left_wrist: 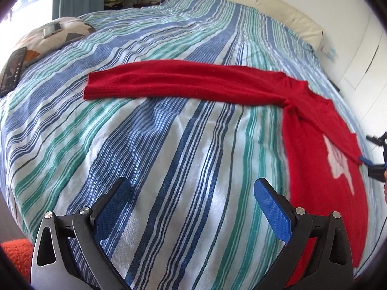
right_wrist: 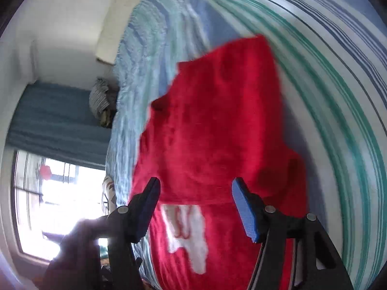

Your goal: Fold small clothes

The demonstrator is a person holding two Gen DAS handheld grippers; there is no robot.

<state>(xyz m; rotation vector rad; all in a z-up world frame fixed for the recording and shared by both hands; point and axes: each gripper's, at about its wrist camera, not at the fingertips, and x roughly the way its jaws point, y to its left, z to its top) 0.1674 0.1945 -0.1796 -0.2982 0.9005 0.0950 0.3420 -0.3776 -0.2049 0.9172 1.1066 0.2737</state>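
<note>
My left tongs (left_wrist: 192,207) hover open and empty over the striped bedspread (left_wrist: 169,145); my right tongs (right_wrist: 196,207), jaws apart, grip nothing above the red sweater (right_wrist: 212,125) spread on the bed.

Bedspread: a striped blue, green and white bedspread (left_wrist: 169,145) is covering the bed.
Pillow: a patterned pillow (left_wrist: 55,36) is lying at the far left edge.
Phones: one phone (left_wrist: 51,31) is resting on the pillow, a dark phone (left_wrist: 12,71) is lying just beside it.
Curtain: a blue curtain (right_wrist: 55,118) is hanging by the window (right_wrist: 60,200).

Both wrist cameras look down past their claws at the striped bed (left_wrist: 169,145); the right, blurred, seemingly nearer, shares the red knitted sweater (right_wrist: 212,125).
</note>
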